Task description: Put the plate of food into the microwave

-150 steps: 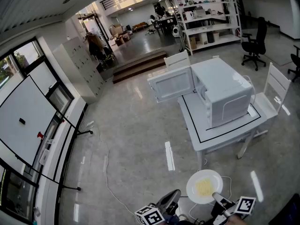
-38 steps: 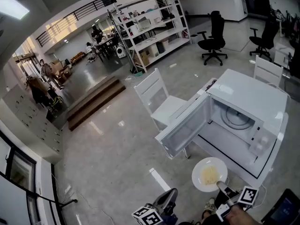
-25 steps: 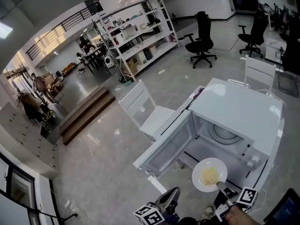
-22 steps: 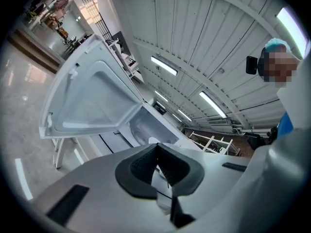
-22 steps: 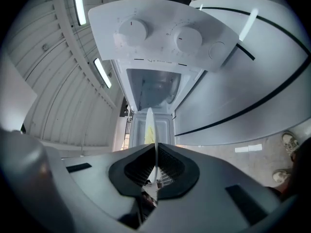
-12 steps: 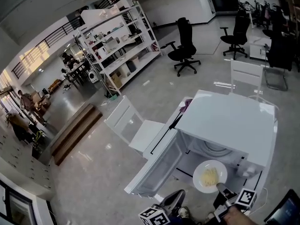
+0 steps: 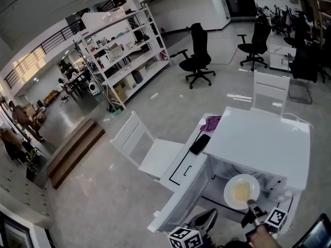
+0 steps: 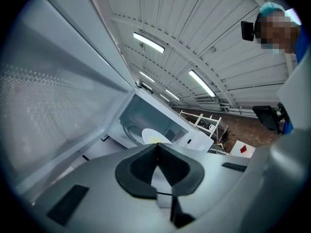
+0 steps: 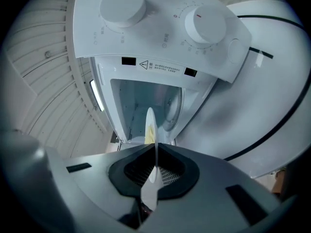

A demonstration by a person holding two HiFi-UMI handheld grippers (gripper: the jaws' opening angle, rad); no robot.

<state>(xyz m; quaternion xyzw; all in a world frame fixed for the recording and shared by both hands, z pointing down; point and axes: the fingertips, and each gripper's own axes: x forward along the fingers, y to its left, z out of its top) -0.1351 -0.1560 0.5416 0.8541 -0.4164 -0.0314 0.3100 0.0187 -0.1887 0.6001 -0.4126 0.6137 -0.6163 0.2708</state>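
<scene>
1 plate [image 7: 241, 191] closer to microwave [image 7: 261, 141] than before

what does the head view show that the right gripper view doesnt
Only the head view: a black phone and purple cloth beside the microwave, plus a white chair and the room around it. Only the right gripper view: the microwave's two dials, and the right claw shut on the plate, seen edge-on. Both: the plate held in front of the open microwave.
</scene>
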